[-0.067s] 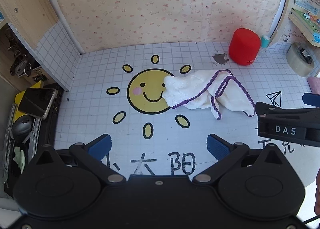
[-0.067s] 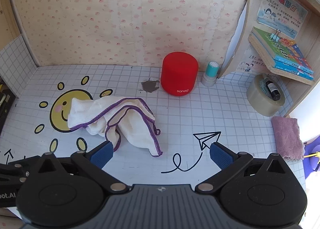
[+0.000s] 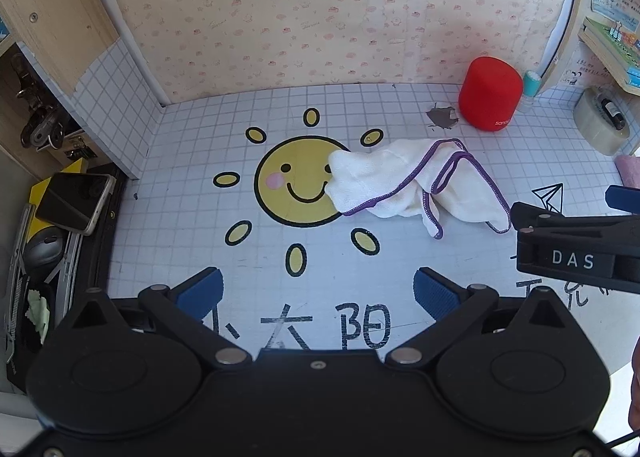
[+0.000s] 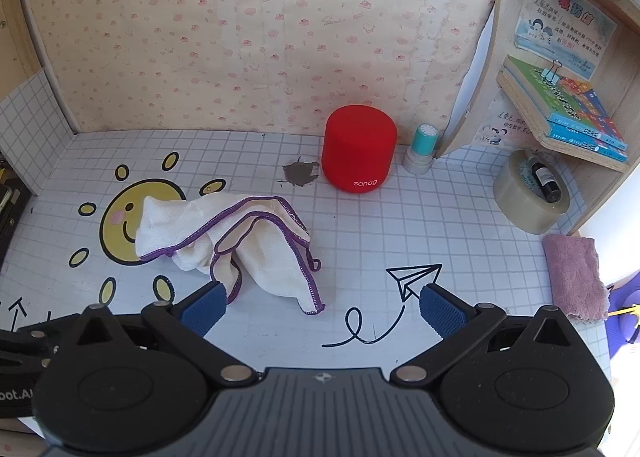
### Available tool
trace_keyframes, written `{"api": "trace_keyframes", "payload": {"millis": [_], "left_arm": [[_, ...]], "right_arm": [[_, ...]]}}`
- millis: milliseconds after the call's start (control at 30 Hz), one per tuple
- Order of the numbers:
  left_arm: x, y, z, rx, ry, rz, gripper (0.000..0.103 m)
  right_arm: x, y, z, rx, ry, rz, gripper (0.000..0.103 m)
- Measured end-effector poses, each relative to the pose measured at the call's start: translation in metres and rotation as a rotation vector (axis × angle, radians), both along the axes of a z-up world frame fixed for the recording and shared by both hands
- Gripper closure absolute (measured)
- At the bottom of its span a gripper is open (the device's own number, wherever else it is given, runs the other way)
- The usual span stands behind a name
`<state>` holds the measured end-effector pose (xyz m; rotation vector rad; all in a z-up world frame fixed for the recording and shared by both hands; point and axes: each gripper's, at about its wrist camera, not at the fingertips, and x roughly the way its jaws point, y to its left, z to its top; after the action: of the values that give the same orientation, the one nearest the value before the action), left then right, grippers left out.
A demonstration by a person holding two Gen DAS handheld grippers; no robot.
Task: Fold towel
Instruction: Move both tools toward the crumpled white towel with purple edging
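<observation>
Both tools hang spread wide and empty: my left tool [image 3: 316, 291] short of the sun drawing, my right tool [image 4: 320, 307] just shy of the towel [image 4: 224, 241], which lies crumpled on the worktop [image 4: 400, 225], so I'd flatten it first. Readable: "sanag" on the red speaker [image 4: 360, 153]; "DAS" on the right tool's side.

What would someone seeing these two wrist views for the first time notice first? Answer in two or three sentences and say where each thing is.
A crumpled white towel with purple edging lies mid-table, covering the right side of the yellow smiling sun printed on the gridded surface. Behind it, by the back wall, stands a bright red cylinder. Both the left gripper and right gripper are open and hold nothing, on the near side of the towel.
</observation>
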<state>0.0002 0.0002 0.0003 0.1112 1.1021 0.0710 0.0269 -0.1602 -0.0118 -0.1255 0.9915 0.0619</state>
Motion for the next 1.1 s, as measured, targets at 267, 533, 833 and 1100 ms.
{"api": "trace_keyframes", "payload": {"millis": [267, 533, 833, 1100], "left_arm": [[0.0009, 0.0009, 0.001, -0.009, -0.003, 0.005, 0.001], [0.0018, 0.0018, 0.002, -0.018, -0.007, 0.01, 0.001], [0.0035, 0.0015, -0.0018, -0.002, 0.001, 0.017, 0.001], [0.0054, 0.0031, -0.0026, -0.004, 0.002, 0.017, 0.001]], "right_arm": [[0.0027, 0.0055, 0.0013, -0.01, -0.014, 0.011, 0.0], [0.0024, 0.0073, 0.0001, 0.002, -0.019, 0.02, 0.0], [0.0075, 0.0096, 0.0003, 0.015, -0.009, 0.019, 0.0], [0.0076, 0.01, 0.0004, 0.033, -0.015, 0.029, 0.0]]}}
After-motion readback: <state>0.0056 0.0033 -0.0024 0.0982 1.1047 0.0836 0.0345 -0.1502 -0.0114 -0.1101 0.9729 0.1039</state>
